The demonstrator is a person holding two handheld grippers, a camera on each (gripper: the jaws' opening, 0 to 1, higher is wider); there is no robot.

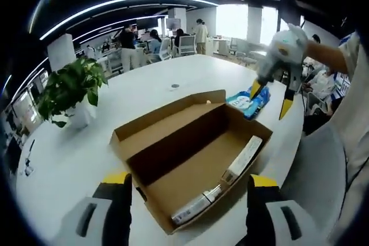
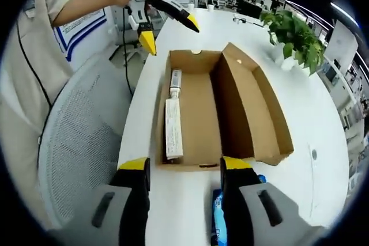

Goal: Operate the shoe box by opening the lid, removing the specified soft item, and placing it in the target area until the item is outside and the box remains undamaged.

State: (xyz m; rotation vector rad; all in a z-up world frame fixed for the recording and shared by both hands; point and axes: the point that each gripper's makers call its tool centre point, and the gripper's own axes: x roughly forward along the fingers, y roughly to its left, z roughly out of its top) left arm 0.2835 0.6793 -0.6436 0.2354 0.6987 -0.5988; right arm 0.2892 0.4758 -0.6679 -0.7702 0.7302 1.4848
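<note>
The brown cardboard shoe box (image 1: 190,154) (image 2: 230,102) lies on the white table with its lid folded flat back. Inside, a long white strip (image 1: 245,156) (image 2: 173,125) rests along one wall. A blue soft pack (image 1: 248,103) (image 2: 218,217) lies on the table outside the box, by its short end. My right gripper (image 2: 184,165) (image 1: 271,99) is open and hovers just above that pack, holding nothing. At the opposite short end of the box my left gripper (image 1: 190,180) (image 2: 170,33) is open too, with its jaws spread wide.
A potted green plant (image 1: 72,87) (image 2: 294,33) stands on the table (image 1: 69,154) beyond the lid side. A grey mesh chair (image 2: 81,142) (image 1: 323,165) sits beside the table next to the person. Desks and people fill the office behind.
</note>
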